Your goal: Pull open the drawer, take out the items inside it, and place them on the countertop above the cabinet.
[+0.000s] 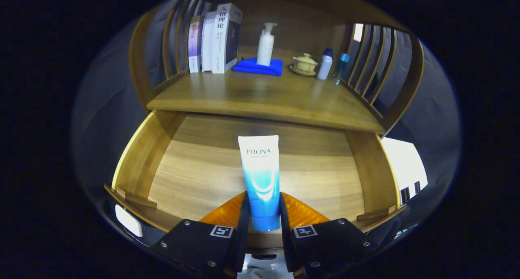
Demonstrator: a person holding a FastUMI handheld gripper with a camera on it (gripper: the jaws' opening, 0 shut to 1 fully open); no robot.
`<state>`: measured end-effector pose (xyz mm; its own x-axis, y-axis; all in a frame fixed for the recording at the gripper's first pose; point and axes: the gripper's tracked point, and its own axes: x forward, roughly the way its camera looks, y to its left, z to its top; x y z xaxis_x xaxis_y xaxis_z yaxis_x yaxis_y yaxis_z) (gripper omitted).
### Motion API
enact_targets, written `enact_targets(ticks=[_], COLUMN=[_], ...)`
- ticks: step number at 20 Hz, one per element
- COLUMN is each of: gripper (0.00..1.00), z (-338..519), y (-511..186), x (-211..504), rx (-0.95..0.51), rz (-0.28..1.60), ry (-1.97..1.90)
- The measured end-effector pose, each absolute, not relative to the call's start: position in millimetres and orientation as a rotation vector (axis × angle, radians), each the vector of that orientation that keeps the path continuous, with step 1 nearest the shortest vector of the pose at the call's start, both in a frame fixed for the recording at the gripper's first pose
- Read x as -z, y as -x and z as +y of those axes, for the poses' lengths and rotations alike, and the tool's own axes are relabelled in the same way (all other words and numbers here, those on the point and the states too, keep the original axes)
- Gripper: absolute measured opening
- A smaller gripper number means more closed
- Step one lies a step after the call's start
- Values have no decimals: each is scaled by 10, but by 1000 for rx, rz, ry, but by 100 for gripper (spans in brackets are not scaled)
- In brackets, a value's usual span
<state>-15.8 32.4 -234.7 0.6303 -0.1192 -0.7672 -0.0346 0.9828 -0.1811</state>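
Observation:
A blue and white cosmetic tube (260, 173) stands between my fingers, cap end toward me. My gripper (262, 214) is shut on the tube's lower blue part, both fingers pressing its sides. Below and beyond it lies the pulled-out wooden drawer (138, 157), its floor bare around the tube. Whether the tube rests on the drawer floor or hangs above it I cannot tell. The wooden countertop (260, 98) stretches just beyond the drawer's back.
On the countertop's far side stand three books (215, 39), a white pump bottle (266, 45) on a blue cloth (258, 67), a lidded teacup (304, 63), a white bottle (325, 64) and a teal bottle (341, 68). Slatted wooden rails (382, 63) close both sides.

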Motion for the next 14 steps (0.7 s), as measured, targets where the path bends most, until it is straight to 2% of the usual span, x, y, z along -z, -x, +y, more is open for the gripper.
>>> enact_targets(ticks=[14], gripper=[39], z=[306], y=[-860], x=[1788], rx=[48], rz=[744], ry=[199])
